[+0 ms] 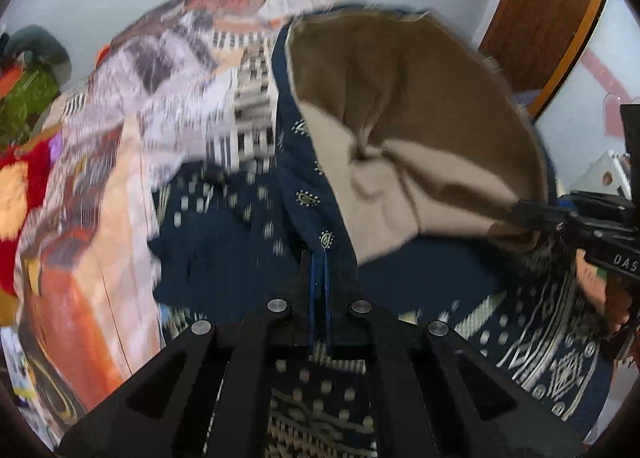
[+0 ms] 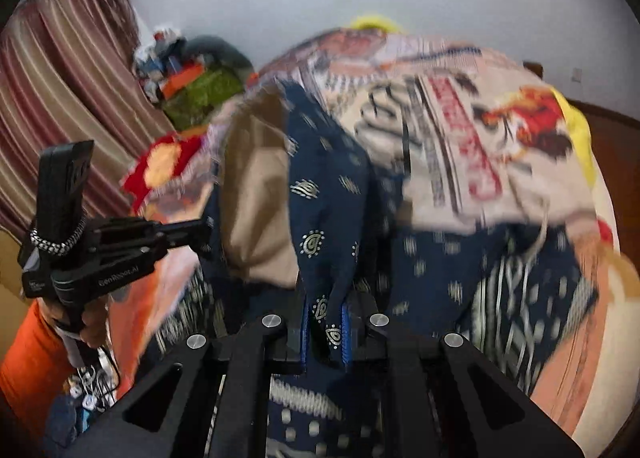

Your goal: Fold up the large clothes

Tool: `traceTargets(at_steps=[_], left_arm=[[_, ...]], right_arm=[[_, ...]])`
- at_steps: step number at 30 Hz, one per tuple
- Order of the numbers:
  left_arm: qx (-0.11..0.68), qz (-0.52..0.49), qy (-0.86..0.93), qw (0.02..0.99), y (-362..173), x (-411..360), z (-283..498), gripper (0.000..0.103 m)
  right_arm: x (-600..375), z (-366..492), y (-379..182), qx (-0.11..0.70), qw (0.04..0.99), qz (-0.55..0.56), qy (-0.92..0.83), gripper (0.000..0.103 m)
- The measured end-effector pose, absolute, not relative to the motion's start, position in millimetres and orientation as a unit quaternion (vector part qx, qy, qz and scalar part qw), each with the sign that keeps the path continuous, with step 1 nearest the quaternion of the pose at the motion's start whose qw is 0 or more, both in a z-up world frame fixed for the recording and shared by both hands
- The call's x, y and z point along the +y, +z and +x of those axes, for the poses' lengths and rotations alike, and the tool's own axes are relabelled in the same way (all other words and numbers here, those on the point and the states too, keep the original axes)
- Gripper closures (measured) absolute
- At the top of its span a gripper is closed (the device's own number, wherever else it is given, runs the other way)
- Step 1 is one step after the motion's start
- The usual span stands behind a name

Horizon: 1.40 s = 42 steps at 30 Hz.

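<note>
Left gripper (image 1: 319,290) clamped narrow on an edge of the navy printed garment (image 1: 248,242), tan lining (image 1: 400,106) ballooning up to the far right of it. Right gripper (image 2: 326,322) likewise pinched tight on a navy fold of the same garment, lifted near the camera, the rest spread low over the patterned bedsheet (image 2: 460,146), blurred. Left gripper seen again at the left of the right wrist view, its tips at the garment's edge; striped curtain (image 2: 60,78) far left.
</note>
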State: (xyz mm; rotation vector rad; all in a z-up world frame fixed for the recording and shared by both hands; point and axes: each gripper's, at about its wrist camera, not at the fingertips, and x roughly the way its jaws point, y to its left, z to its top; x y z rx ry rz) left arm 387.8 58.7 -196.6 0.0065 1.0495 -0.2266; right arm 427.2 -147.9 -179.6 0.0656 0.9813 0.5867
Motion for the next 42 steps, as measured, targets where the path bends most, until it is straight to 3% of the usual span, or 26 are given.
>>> traceTargets(at_steps=[6, 9, 12, 13, 14, 23, 28, 33, 34, 36, 37, 38, 39, 41, 42], left_arm=[[0.518, 0.022, -0.092, 0.85, -214.8, 64.3, 364.2, 0.101], [0.527, 0.02, -0.098, 0.844, -214.4, 69.2, 357.9, 0.093], [0.523, 0.007, -0.095, 0.847, -206.1, 76.1, 356.9, 0.071], [0.517, 0.005, -0.093, 0.851, -201.9, 77.9, 357.9, 0.061], [0.509, 0.003, -0.09, 0.856, -196.7, 79.8, 359.7, 0.056], [0.472, -0.018, -0.075, 0.878, -175.9, 89.9, 413.3, 0.047], [0.487, -0.012, -0.048, 0.872, -195.5, 98.1, 455.4, 0.047], [0.495, -0.072, -0.046, 0.865, -213.8, 114.2, 485.5, 0.047], [0.494, -0.084, -0.051, 0.864, -216.1, 115.6, 489.7, 0.05], [0.491, -0.087, -0.055, 0.865, -218.1, 113.2, 494.5, 0.066], [0.492, -0.08, -0.053, 0.866, -218.5, 111.0, 496.5, 0.077], [0.493, -0.074, -0.054, 0.865, -218.8, 109.0, 497.7, 0.092], [0.494, -0.07, -0.056, 0.865, -219.0, 107.7, 497.9, 0.095], [0.49, -0.066, -0.06, 0.867, -215.5, 106.2, 495.0, 0.095], [0.483, -0.067, -0.063, 0.871, -210.7, 105.9, 491.3, 0.096]], right_arm=[[-151.6, 409.9, -189.3, 0.498, 0.831, 0.017, 0.247, 0.093], [-153.9, 409.7, -190.3, 0.516, 0.823, 0.018, 0.236, 0.084], [-157.1, 406.0, -187.0, 0.52, 0.821, 0.022, 0.235, 0.053], [-158.3, 404.0, -183.6, 0.515, 0.824, 0.023, 0.236, 0.038], [-160.5, 401.2, -177.3, 0.502, 0.831, 0.026, 0.24, 0.033], [-143.6, 422.9, -144.6, 0.469, 0.843, 0.029, 0.264, 0.032], [-118.1, 446.5, -156.2, 0.483, 0.83, 0.026, 0.278, 0.032], [-88.5, 464.1, -187.1, 0.511, 0.809, -0.013, 0.291, 0.032], [-84.7, 468.0, -193.7, 0.512, 0.808, -0.018, 0.289, 0.032], [-80.2, 475.0, -202.5, 0.51, 0.812, -0.024, 0.284, 0.032], [-79.6, 477.8, -204.4, 0.509, 0.813, -0.024, 0.282, 0.037], [-80.4, 480.9, -205.7, 0.507, 0.815, -0.021, 0.279, 0.047], [-81.0, 484.4, -206.4, 0.505, 0.818, -0.016, 0.277, 0.053], [-84.5, 492.4, -208.0, 0.507, 0.818, -0.005, 0.273, 0.076], [-88.3, 495.7, -207.2, 0.508, 0.815, 0.009, 0.277, 0.081]])
